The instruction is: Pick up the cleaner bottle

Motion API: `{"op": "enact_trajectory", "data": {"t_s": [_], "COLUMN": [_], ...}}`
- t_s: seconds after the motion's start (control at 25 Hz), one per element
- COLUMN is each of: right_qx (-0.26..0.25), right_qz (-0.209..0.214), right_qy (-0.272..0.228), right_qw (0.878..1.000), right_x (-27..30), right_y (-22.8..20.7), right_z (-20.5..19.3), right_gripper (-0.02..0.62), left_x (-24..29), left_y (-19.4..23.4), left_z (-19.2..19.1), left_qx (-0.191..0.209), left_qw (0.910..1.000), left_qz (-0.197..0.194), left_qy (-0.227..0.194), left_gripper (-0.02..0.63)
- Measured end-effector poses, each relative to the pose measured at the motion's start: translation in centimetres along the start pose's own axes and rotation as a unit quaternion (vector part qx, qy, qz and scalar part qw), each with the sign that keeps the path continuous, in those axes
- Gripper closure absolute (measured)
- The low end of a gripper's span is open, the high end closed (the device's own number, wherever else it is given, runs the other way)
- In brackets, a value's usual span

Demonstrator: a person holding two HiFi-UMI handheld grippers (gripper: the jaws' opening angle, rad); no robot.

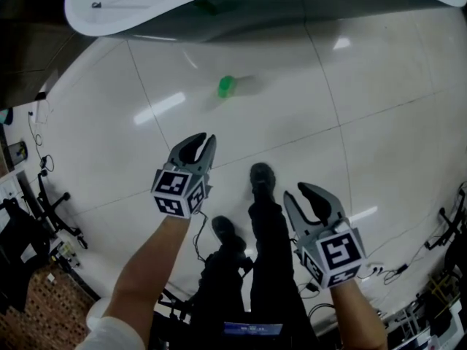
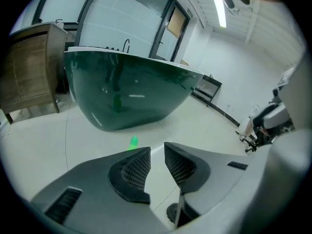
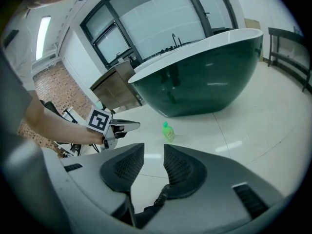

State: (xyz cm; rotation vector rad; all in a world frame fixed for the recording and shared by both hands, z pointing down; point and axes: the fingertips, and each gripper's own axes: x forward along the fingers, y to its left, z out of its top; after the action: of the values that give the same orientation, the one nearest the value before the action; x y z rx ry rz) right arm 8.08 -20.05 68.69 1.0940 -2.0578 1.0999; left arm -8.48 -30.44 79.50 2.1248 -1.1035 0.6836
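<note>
A small green cleaner bottle stands upright on the glossy white tiled floor, just in front of a dark green bathtub with a white rim. The left gripper and right gripper are held above the floor, well short of the bottle. Both are released, with jaws slightly apart and nothing between them.

cleaner bottle blurred, bathtub cut off
</note>
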Motion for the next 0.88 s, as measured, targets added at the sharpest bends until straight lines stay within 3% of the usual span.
{"op": "enact_trajectory", "data": {"t_s": [0.88], "right_qx": [-0.004], "right_qz": [0.019], "right_qy": [0.005], "right_qw": [1.0], "right_x": [6.2], "right_y": [-2.7], "right_z": [-1.2], "right_gripper": [0.472], "left_x": [7.3], "left_y": [4.3], "left_z": [-4.0], "left_qx": [-0.011], "left_qw": [0.9995], "left_qz": [0.025], "left_qy": [0.014], "left_gripper": [0.517]}}
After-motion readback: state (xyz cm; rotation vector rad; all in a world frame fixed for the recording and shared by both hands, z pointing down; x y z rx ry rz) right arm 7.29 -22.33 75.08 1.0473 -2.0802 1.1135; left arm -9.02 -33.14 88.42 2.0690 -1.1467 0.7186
